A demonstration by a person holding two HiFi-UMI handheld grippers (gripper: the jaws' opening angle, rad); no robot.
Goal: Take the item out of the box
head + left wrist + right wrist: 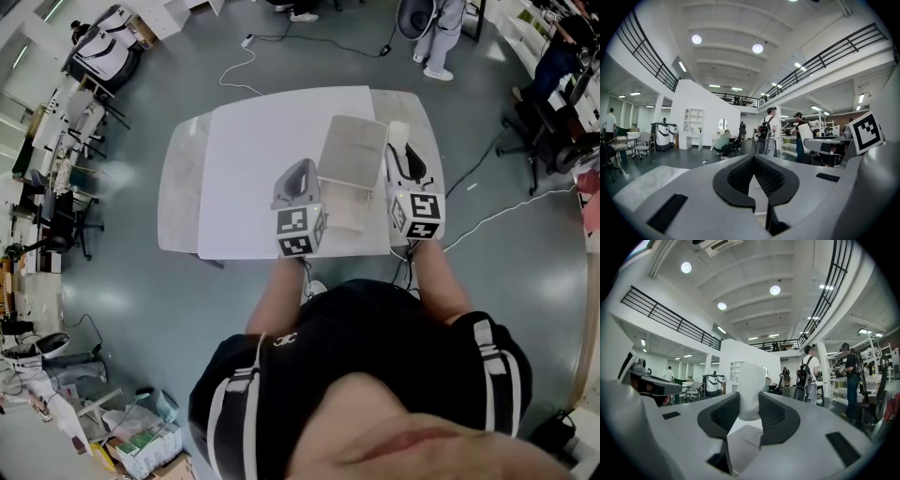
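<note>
In the head view a pale open box [353,153] lies on the white table [253,141], between my two grippers. My right gripper [401,152] is at the box's right side, shut on a white, rounded, upright item [398,135]. In the right gripper view that item [750,387] stands pinched between the dark pads [776,416], with its top above the jaws. My left gripper [298,169] is held at the box's left edge. In the left gripper view its jaws [752,159] meet at the tips with nothing between them. What lies inside the box is not visible.
The table's front edge is just past my body. A grey floor with cables [497,216] surrounds the table. Office chairs [548,131] stand at the right and cluttered desks [56,141] at the left. People [808,373] stand far off in the hall.
</note>
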